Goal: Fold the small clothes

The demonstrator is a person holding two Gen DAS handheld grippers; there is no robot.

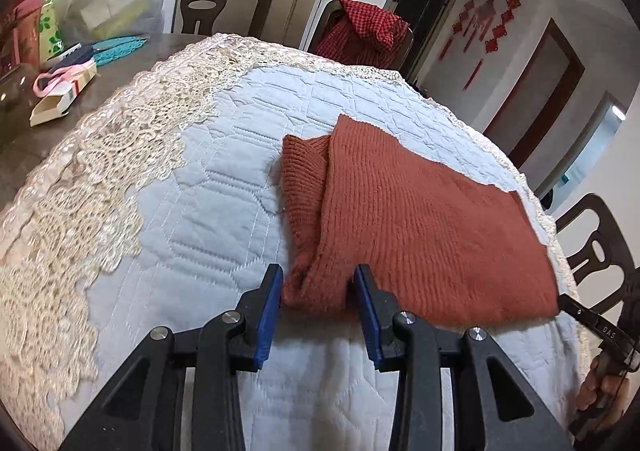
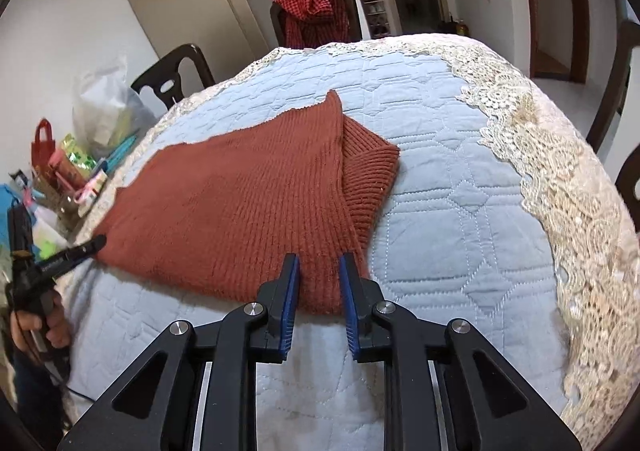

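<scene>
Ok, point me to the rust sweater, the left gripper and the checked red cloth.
rust sweater (image 1: 420, 219), left wrist view, top folded panel.
left gripper (image 1: 318, 279), left wrist view, midway between fingertips.
checked red cloth (image 2: 316, 11), right wrist view, draped over chair back.

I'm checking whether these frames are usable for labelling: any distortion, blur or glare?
Left wrist view: strong fisheye bending, dark vignette corners; the rust knit sweater is sharp, its near hem slightly soft. Right wrist view: same barrel curve on the quilted table cover; even indoor light, soft shadows, no glare.
</scene>
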